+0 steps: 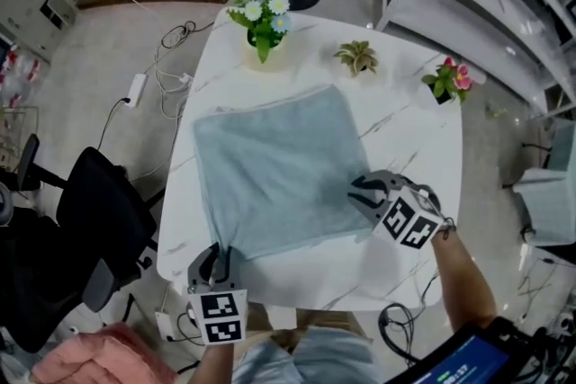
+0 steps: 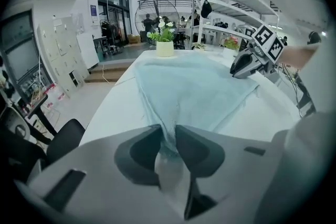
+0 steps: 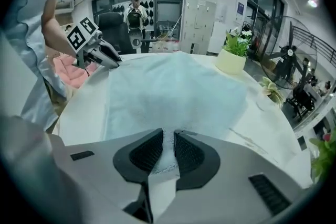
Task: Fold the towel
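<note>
A white marble-patterned table (image 1: 414, 148) is covered across its middle by the pale blue towel (image 1: 270, 166). The towel is spread flat in a single layer, with a pot of white flowers (image 1: 264, 27) stood beyond it at 12 o'clock. The towel's near edge is taken at both ends. Its 7 o'clock corner is pinched in the left gripper (image 1: 216, 258), whose jaws are drawn narrow on a ridge of gathered cloth. Its 4 o'clock corner is held in the right gripper (image 1: 360, 192), whose jaws are likewise nearly together with the hem caught between the pads. No fold has been made, so the step in hand is judged to be the securing of the near corners ahead of the first fold. Next, both corners would need to be lifted together and carried toward 12 o'clock. They should be kept level and evenly spaced, so that the near edge is laid squarely on the far edge without the cloth beneath being dragged.
</note>
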### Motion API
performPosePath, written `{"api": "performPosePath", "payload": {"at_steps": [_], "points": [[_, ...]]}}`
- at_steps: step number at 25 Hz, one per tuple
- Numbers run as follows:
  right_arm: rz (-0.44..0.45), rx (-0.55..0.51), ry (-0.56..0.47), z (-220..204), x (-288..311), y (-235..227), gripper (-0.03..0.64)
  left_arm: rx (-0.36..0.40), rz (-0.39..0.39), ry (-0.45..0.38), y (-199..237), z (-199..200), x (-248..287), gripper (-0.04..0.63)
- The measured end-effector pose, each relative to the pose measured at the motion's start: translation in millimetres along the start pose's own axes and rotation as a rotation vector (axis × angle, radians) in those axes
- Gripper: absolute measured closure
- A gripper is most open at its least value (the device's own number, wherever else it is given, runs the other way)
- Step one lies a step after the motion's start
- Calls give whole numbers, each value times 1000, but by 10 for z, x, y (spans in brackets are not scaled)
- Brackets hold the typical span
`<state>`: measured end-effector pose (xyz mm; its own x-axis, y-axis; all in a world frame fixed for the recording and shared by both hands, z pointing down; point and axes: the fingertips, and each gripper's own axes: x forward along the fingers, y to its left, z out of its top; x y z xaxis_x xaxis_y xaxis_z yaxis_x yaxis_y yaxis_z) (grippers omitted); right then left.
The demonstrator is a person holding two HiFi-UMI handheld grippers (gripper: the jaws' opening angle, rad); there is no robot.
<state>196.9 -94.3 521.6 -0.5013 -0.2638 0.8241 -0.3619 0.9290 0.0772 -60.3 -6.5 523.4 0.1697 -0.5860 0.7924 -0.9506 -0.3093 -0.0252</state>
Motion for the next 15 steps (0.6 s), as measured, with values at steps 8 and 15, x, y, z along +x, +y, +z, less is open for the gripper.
{"api": "performPosePath", "payload": {"at_steps": [8, 15], "points": [[-168, 74, -257, 1413, 17, -641, 526, 28, 30, 4, -41, -6, -6, 517], [-168, 127, -144, 1523, 941, -1073, 571, 40, 15, 21, -70, -3, 0, 522]]}}
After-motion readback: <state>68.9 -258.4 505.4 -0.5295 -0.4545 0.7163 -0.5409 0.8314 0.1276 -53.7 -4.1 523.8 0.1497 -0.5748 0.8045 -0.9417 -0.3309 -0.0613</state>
